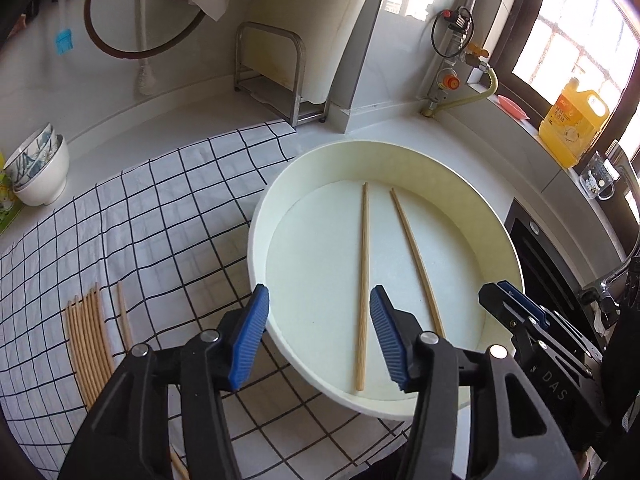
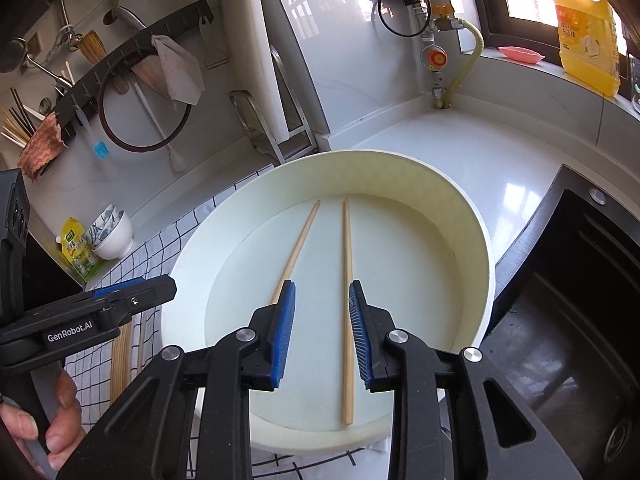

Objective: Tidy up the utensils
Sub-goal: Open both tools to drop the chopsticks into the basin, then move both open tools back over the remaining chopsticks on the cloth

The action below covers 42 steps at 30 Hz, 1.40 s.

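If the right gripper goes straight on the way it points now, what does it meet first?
Most likely the chopstick lying between its open fingers on the floor of the white basin; the right gripper holds nothing. Depth is uncertain.

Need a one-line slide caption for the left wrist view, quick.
Open left gripper above a white round tray holding two chopsticks; spare chopsticks on checked cloth.

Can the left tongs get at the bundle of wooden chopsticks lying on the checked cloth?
Probably yes: the left tongs are open and empty, and the bundle of wooden chopsticks lies uncovered on the checked cloth beside them.
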Tool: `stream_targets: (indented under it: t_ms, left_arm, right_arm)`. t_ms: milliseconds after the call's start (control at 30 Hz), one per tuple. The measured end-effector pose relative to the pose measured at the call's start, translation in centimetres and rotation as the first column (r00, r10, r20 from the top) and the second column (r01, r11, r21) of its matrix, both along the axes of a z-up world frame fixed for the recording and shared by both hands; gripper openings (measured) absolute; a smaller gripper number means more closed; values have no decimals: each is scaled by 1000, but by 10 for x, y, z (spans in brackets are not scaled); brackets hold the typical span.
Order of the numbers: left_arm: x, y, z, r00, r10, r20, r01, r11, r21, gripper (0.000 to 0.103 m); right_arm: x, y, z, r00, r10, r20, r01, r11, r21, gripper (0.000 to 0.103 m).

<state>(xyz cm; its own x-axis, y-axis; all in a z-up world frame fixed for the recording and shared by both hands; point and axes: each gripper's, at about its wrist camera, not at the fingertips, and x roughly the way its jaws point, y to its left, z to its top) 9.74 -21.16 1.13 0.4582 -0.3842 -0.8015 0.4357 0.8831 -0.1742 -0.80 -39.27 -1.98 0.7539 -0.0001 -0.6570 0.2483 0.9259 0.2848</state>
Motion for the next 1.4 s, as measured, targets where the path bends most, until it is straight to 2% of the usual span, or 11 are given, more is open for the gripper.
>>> stream_targets:
  t_ms: [167,267,400,667,800,1400]
  left_arm:
    - [-9,20,0,999,36,21,-36,999,25,57]
    - [-10,37,1,998,62,10,-62,998,9,57]
    - [-13,59,11,994,105,38,-105,994,4,57]
    - [-18,94,21,983,168,72,-171,985,33,57]
    - [-22,107,25,977,201,72,-203,979,21,57]
    - [-24,140,29,977,194,86,-199,978,56,59]
  right_arm:
    - [-10,10,0,1000,14,-15,-14,1000,3,36]
    - [-15,20,4,1000,29,-8,-29,1000,-4,37]
    - [-16,33,11,998,64,9,-64,998,-20,40]
    - [-15,53,17,989,143,36,-143,990,12,45]
    - [-15,57,18,986,163,40,-164,986,30,46]
    - [-41,77,32,987,154,42,-155,988,22,48]
